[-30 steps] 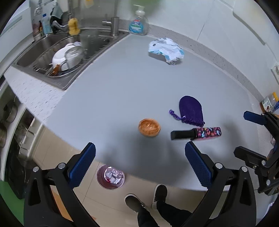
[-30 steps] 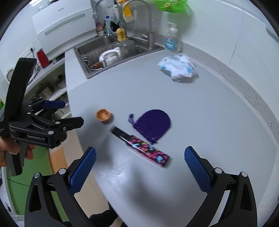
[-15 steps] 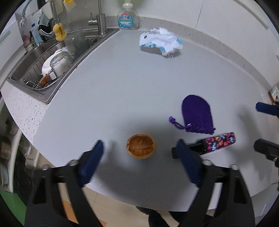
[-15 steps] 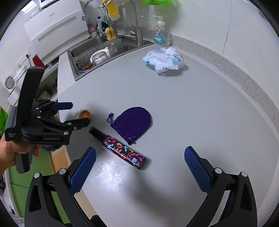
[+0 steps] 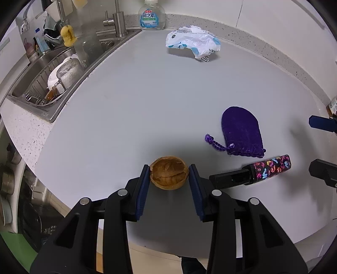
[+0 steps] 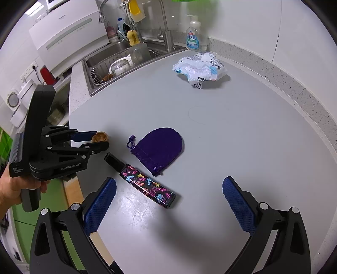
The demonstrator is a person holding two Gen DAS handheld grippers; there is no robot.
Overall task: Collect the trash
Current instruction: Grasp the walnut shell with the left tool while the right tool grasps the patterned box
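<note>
An empty brown walnut shell half (image 5: 169,175) lies near the front edge of the grey counter (image 5: 147,101). My left gripper (image 5: 169,179) has it between its blue pads; the jaws are closing and both pads touch the shell's sides. From the right wrist view the same shell (image 6: 100,136) sits at the left gripper's (image 6: 99,140) tips, with a person's hand behind it. A crumpled white and blue plastic wrapper (image 5: 192,43) lies at the back by the wall. My right gripper (image 6: 168,202) hovers open over bare counter, with nothing between its fingers.
A purple drawstring pouch (image 5: 242,131) and a black stick with a colourful pattern (image 5: 252,175) lie right of the shell. The sink (image 5: 42,84) with dishes is at the back left, a soap bottle (image 5: 152,15) beside the tap. The counter edge drops off just behind the shell.
The left gripper came down and forward onto the walnut shell, and its jaws went from wide open to closed around it. The right gripper shifted a little over the counter, still open.
</note>
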